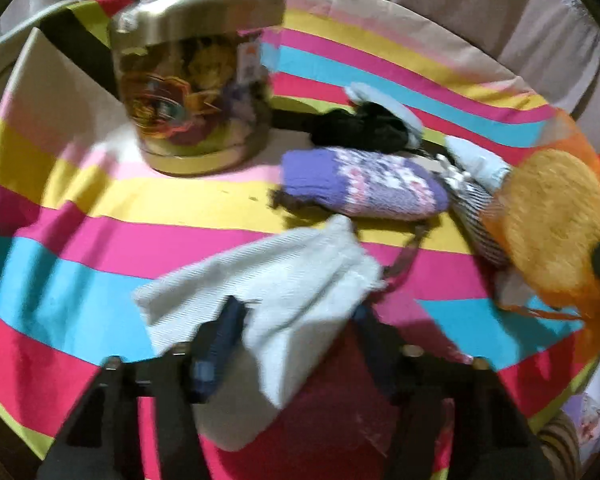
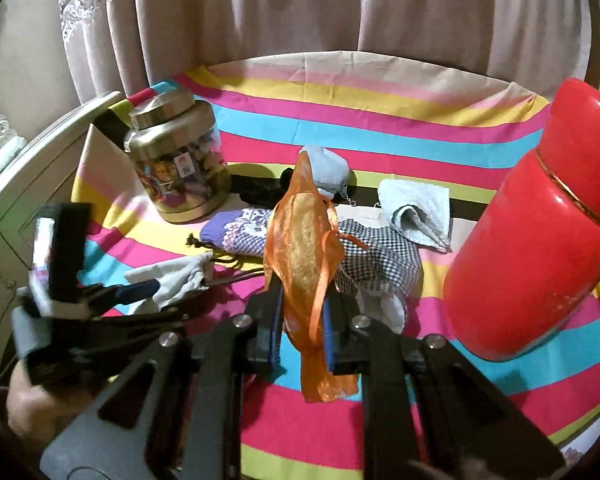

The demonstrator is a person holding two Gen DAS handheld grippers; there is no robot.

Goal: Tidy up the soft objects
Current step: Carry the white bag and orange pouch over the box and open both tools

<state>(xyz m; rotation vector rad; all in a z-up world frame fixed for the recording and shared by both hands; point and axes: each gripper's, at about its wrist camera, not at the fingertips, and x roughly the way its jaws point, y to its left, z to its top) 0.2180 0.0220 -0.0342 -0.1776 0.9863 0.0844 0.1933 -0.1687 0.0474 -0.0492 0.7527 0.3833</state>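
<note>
The right tool (image 2: 300,320) is gripping an orange mesh drawstring bag with a yellow sponge inside (image 2: 306,248), its blue-padded jaws nearly closed on the bag, which is hanging clear above the striped multicoloured cloth (image 2: 380,120) covering the tabletop. The left tool (image 1: 296,320) is standing partly open around a white fabric drawstring pouch (image 1: 284,280); the pouch is lying between the jaws, and whether the pads are pressing on it cannot be told. Beyond the pouch, a purple patterned knit sock (image 1: 364,188), a black-and-white checked cloth (image 2: 380,256), a black fabric item (image 1: 360,126) and a folded pale blue cloth (image 2: 416,210) are lying close together on the cloth. A gold-lidded glass jar (image 1: 196,92) is standing to their left, and a red cylindrical flask (image 2: 540,224) is standing tilted in view at right.
</note>
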